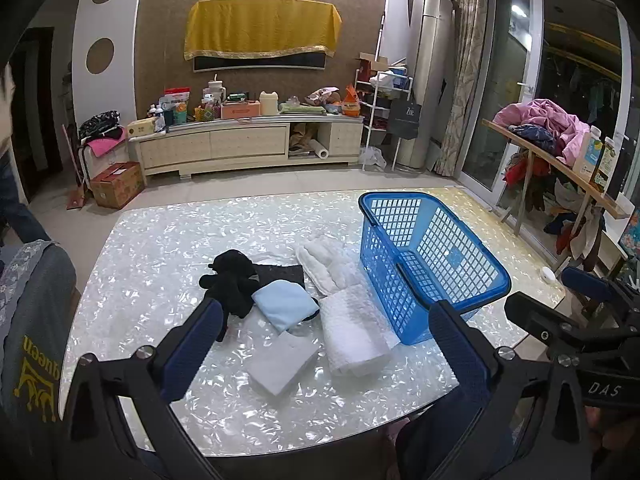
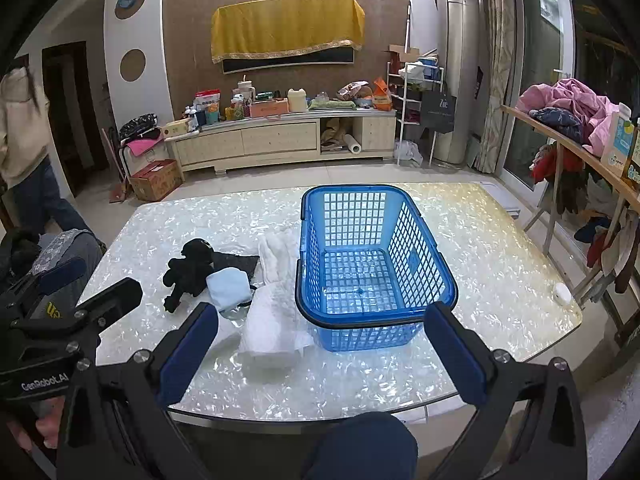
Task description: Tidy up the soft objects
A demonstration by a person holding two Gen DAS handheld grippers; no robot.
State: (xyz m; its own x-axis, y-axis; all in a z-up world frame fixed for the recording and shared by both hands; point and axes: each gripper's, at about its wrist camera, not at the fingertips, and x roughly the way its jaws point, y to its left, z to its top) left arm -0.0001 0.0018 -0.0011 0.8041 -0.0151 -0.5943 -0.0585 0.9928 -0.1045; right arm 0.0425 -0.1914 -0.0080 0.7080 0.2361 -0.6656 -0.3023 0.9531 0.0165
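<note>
An empty blue plastic basket [image 1: 428, 256] [image 2: 372, 260] stands on the pearly white table [image 1: 160, 240] [image 2: 480, 248]. Left of it lie soft items: a black plush toy [image 1: 232, 280] [image 2: 188, 270], a dark cloth [image 1: 284, 272], a light blue cloth [image 1: 284, 304] [image 2: 228, 286], a fluffy white towel [image 1: 324, 260] [image 2: 276, 256], a rolled white towel [image 1: 352, 328] [image 2: 272, 328] and a folded white square [image 1: 280, 360]. My left gripper [image 1: 332, 332] is open and empty above the near table edge. My right gripper [image 2: 320, 336] is open and empty in front of the basket.
A small white round object [image 2: 562, 292] lies near the table's right edge. A chair with a grey garment [image 1: 32, 320] stands at the left. A person [image 2: 20, 140] stands at far left. A rack with clothes [image 2: 572, 120] is at right.
</note>
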